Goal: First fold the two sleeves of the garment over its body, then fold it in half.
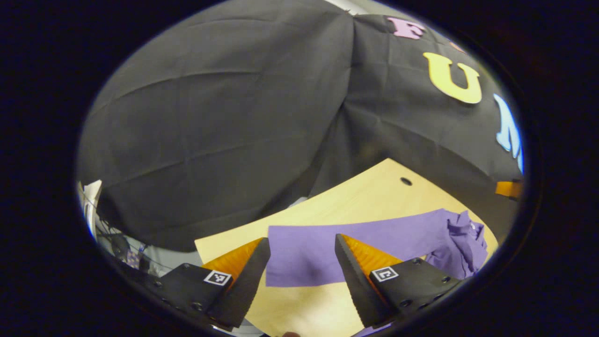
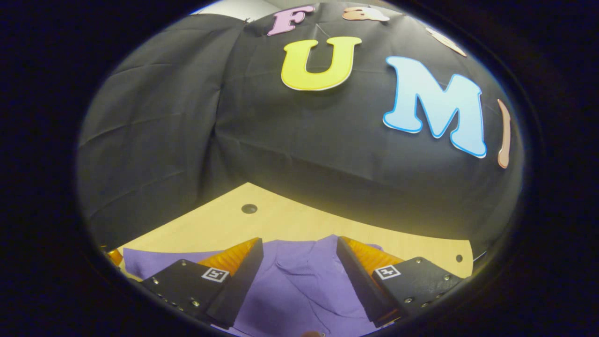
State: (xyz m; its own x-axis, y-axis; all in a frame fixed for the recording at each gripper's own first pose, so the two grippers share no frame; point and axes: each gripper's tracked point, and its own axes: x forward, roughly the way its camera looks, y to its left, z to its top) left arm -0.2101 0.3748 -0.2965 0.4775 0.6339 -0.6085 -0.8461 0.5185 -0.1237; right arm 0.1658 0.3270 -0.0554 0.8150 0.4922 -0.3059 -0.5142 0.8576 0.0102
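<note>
Both jaws wide, empty | purple garment (image 1: pixel 318 252) flat | wooden table (image 1: pixel 374 192) | black cloth wall (image 2: pixel 299 154)

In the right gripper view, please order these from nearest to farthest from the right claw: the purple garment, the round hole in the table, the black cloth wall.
1. Purple garment: directly under the open right claw.
2. Round hole: ahead, slightly left, in the wooden table.
3. Black cloth wall: behind the table's far edge.

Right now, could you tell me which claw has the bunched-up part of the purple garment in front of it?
The right claw: rumpled folds of the purple garment lie between its fingers. The left claw faces a flat, smooth strip.
</note>
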